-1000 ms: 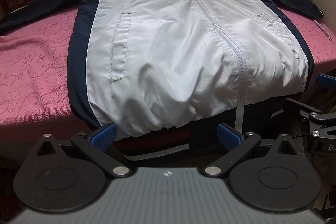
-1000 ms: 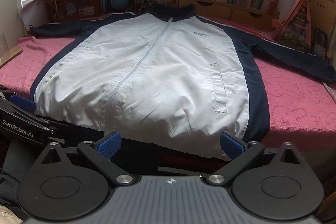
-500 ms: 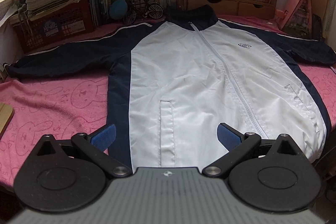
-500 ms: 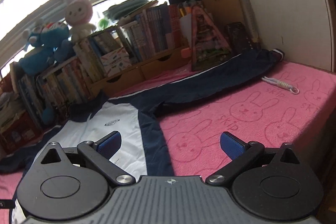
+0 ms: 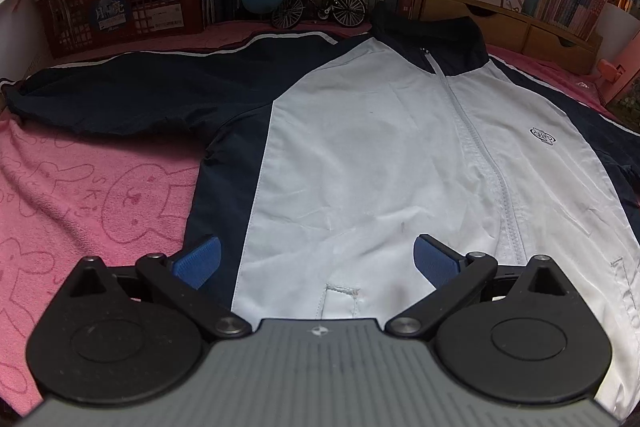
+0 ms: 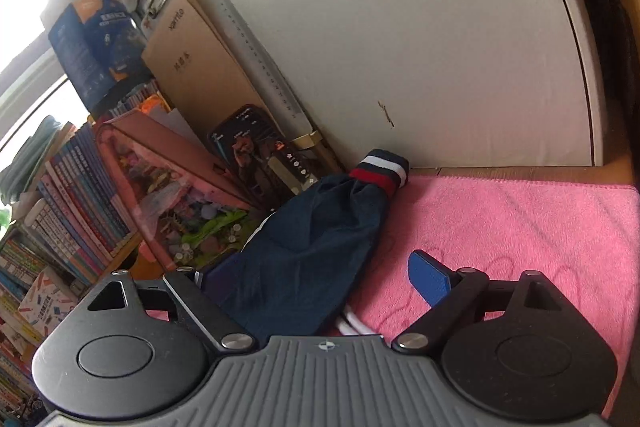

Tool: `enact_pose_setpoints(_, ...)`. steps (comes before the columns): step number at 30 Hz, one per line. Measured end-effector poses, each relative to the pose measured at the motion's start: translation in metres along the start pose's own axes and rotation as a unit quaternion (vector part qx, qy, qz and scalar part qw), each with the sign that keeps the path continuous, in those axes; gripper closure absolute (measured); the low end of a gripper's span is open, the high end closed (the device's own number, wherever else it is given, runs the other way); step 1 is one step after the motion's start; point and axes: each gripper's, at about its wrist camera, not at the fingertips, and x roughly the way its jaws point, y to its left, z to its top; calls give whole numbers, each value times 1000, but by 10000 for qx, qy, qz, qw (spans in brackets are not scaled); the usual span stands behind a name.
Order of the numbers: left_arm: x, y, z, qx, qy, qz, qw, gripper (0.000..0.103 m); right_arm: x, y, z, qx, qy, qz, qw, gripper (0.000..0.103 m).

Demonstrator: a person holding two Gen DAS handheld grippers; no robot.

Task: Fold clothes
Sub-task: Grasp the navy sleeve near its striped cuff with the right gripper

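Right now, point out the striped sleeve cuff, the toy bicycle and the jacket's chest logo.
striped sleeve cuff (image 6: 380, 171), right wrist view, on the red band.
toy bicycle (image 5: 318, 7), left wrist view, on the frame.
chest logo (image 5: 543, 137), left wrist view, on the emblem's centre.

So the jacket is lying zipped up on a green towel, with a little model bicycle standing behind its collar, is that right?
Not quite: the towel is pink, not green, as the left wrist view shows. The rest holds: the jacket lies on it zipped up, and the model bicycle stands behind its collar.
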Motion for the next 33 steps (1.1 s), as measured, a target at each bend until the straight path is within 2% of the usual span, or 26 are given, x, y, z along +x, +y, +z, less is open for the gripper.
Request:
enact_pose_setpoints(4, 20, -10, 1, 180, 226, 180, 9994, 0, 44, -6, 14, -10, 230, -260, 9994, 14)
enact_pose_setpoints(7, 24, -16, 3, 367, 175, 235, 9989, 0, 66, -3, 20, -126, 310, -445, 9985, 14)
enact_pose_setpoints(10, 28, -15, 5, 284, 140, 148, 9994, 0, 83, -2, 20, -141, 418, -456, 9980, 15)
enact_pose_setpoints(14, 31, -12, 2, 247, -66, 64, 9997, 0, 92, 7, 19, -432, 377, -594, 9966, 30)
enact_pose_setpoints(18, 30, -11, -5, 297, -363, 10, 9989, 0, 95, 11, 19, -432, 416, -715, 9956, 65)
enact_pose_setpoints(21, 30, -11, -10, 323, -554, -13, 9979, 0, 88, 11, 20, -300, 383, -612, 9969, 81)
enact_pose_setpoints(23, 30, -11, -11, 332, -636, -23, 9974, 0, 78, 14, 21, -265, 285, -501, 9980, 84)
enact_pose_setpoints(29, 31, -7, -10, 428, -706, -139, 9965, 0, 33, 42, 27, -509, -73, 58, 9987, 86)
enact_pose_setpoints(33, 30, -6, -11, 431, -730, -169, 9963, 0, 1, 74, 27, -619, -160, 660, 9958, 88)
